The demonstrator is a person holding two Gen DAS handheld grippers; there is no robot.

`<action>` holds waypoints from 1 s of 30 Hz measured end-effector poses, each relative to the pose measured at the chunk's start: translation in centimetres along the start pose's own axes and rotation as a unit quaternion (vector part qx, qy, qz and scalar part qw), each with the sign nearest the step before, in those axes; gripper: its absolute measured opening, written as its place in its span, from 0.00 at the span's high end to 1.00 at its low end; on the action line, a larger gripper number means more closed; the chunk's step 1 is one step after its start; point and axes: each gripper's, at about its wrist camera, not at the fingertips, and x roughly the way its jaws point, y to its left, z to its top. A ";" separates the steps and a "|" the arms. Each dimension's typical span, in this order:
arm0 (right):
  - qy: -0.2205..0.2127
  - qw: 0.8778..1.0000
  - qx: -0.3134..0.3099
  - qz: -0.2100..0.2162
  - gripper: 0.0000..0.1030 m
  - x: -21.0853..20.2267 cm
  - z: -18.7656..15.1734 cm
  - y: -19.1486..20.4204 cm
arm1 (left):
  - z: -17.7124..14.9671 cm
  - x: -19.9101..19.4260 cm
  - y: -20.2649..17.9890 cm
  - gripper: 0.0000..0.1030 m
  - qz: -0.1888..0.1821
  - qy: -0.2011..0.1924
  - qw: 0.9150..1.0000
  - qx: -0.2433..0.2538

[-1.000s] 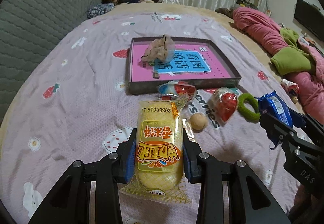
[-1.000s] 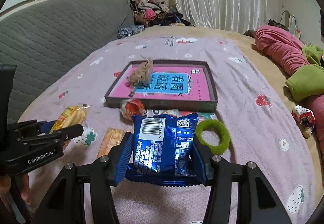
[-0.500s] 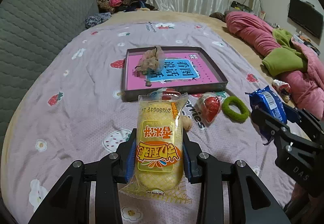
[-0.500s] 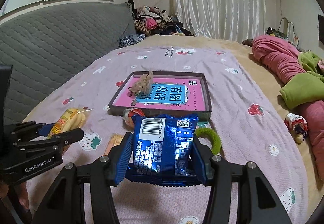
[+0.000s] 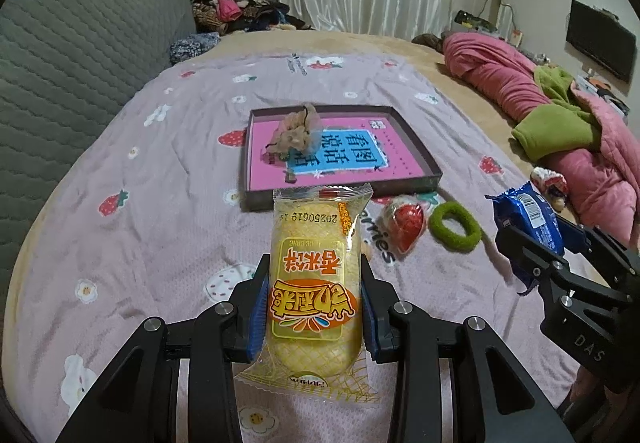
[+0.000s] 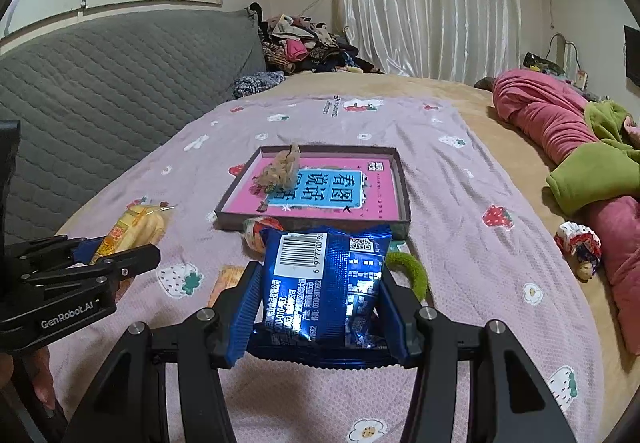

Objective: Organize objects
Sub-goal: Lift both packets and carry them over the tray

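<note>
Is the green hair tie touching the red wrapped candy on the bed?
Apart. The left wrist view shows a strip of bedsheet between the green hair tie and the red wrapped candy.

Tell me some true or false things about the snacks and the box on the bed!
1. The left gripper holds a yellow cake pack. True.
2. The right gripper is empty. False: it is shut on a blue snack bag.
3. The box has a beige scrunchie in it. True.
4. The green ring is inside the box. False: it lies on the blanket in front of the box.
5. The red candy lies on the blanket beside the green ring. True.
</note>
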 end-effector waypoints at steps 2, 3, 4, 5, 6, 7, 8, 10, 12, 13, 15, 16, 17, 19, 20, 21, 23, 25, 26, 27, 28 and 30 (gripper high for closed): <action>-0.005 1.000 0.000 -0.001 0.47 -0.2 0.6 -0.1 | 0.7 0.0 -0.1 0.62 0.001 -0.002 1.000 0.001; -0.007 1.000 -0.001 -0.002 0.47 -0.3 0.9 -0.2 | 1.1 0.0 -0.2 0.62 0.000 -0.004 1.000 0.002; -0.010 1.000 -0.003 -0.003 0.47 -0.4 1.3 -0.2 | 1.4 0.1 -0.3 0.62 0.001 -0.005 1.000 0.003; -0.012 1.000 -0.005 -0.005 0.47 -0.5 1.7 -0.3 | 1.9 0.1 -0.4 0.62 0.001 -0.007 1.000 0.005; -0.015 1.000 -0.007 -0.007 0.47 -0.6 2.1 -0.4 | 2.3 0.2 -0.5 0.62 0.000 -0.009 1.000 0.006; -0.018 1.000 -0.008 -0.007 0.47 -0.7 2.5 -0.5 | 2.9 0.3 -0.5 0.62 0.000 -0.010 1.000 0.007; -0.020 1.000 -0.009 -0.008 0.47 -0.7 2.9 -0.5 | 3.1 0.3 -0.6 0.62 0.000 -0.011 1.000 0.008; -0.024 1.000 -0.013 -0.012 0.47 -0.7 3.6 -0.8 | 4.0 0.4 -0.9 0.62 0.000 -0.013 1.000 0.009; -0.026 0.999 -0.017 -0.015 0.47 -0.5 4.4 -0.9 | 4.7 0.5 -1.1 0.62 -0.001 -0.016 1.000 0.011; -0.027 0.999 -0.018 -0.017 0.47 -0.4 4.7 -1.0 | 5.1 0.6 -1.2 0.62 -0.001 -0.017 1.000 0.011; -0.027 0.999 -0.020 -0.018 0.47 -0.1 5.3 -1.1 | 5.7 0.8 -1.3 0.62 -0.001 -0.019 1.000 0.011; -0.028 0.999 -0.021 -0.018 0.47 0.0 5.5 -1.1 | 6.1 0.9 -1.4 0.62 -0.002 -0.020 1.000 0.011; -0.029 0.999 -0.021 -0.019 0.47 0.1 5.8 -1.2 | 6.5 1.0 -1.5 0.62 -0.003 -0.021 1.000 0.012; -0.031 0.999 -0.021 -0.020 0.47 0.3 6.4 -1.3 | 7.3 1.2 -1.7 0.62 -0.004 -0.024 1.000 0.013; -0.033 0.999 -0.020 -0.020 0.47 0.4 6.8 -1.4 | 7.7 1.3 -1.8 0.62 -0.004 -0.025 1.000 0.015; -0.036 0.999 -0.020 -0.021 0.47 0.5 7.2 -1.6 | 8.1 1.4 -1.9 0.62 -0.003 -0.026 1.000 0.016; -0.042 0.999 -0.021 -0.023 0.47 0.6 7.9 -1.7 | 9.1 1.6 -2.0 0.62 -0.004 -0.031 0.999 0.016; -0.047 0.998 -0.022 -0.023 0.47 0.8 8.8 -1.9 | 10.0 1.9 -2.1 0.62 -0.003 -0.035 0.999 0.017; -0.050 0.998 -0.023 -0.024 0.47 1.0 9.3 -1.9 | 10.6 2.2 -2.1 0.62 -0.002 -0.036 0.999 0.019; -0.052 0.998 -0.025 -0.025 0.47 1.3 10.0 -2.1 | 11.0 2.4 -2.1 0.62 -0.002 -0.038 0.999 0.017; -0.055 0.998 -0.027 -0.026 0.47 1.4 10.5 -2.1 | 11.5 2.6 -2.1 0.62 -0.004 -0.040 0.999 0.015; -0.060 0.997 -0.030 -0.029 0.47 1.9 11.7 -2.2 | 12.6 3.0 -2.0 0.62 -0.002 -0.044 0.999 0.015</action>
